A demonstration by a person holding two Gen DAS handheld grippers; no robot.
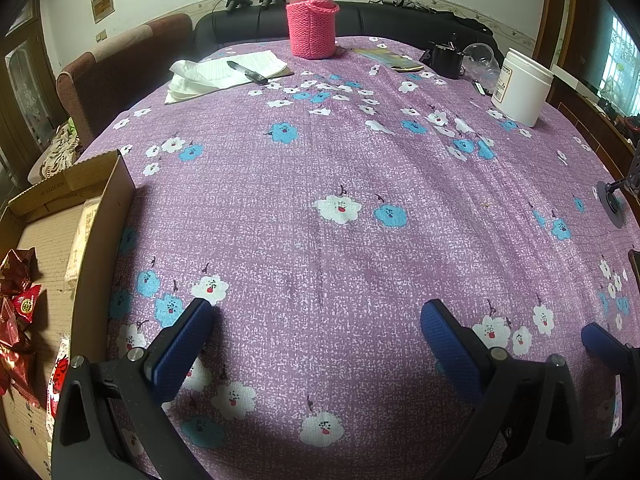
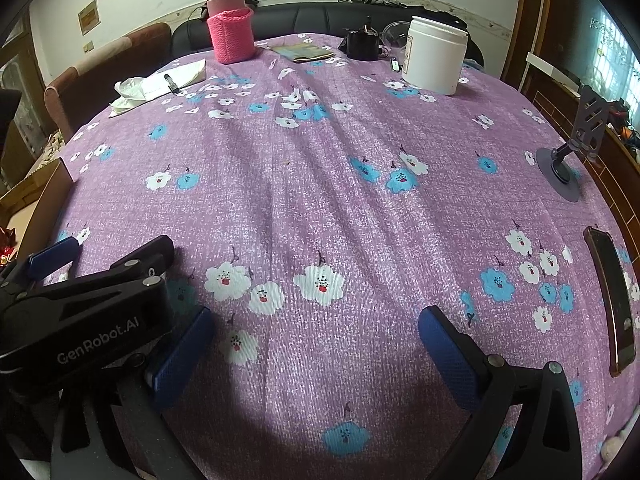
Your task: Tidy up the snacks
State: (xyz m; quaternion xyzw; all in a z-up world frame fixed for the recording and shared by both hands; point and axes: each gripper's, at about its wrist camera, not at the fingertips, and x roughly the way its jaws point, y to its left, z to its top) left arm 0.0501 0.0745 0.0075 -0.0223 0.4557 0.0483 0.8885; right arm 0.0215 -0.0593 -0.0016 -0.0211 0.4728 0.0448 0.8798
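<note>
A cardboard box stands open at the table's left edge. Inside it lie several red foil snack packets, a pale wrapped pack and a red-and-white packet. My left gripper is open over the bare purple floral tablecloth, just right of the box, with nothing between its blue pads. My right gripper is open too and holds nothing, beside the left one. In the right wrist view the left gripper shows at the lower left, and the box wall behind it.
At the far side stand a pink flask in a knitted sleeve, a white jar, a notebook with a pen, crumpled tissue and a black object. A phone and a phone stand occupy the right edge.
</note>
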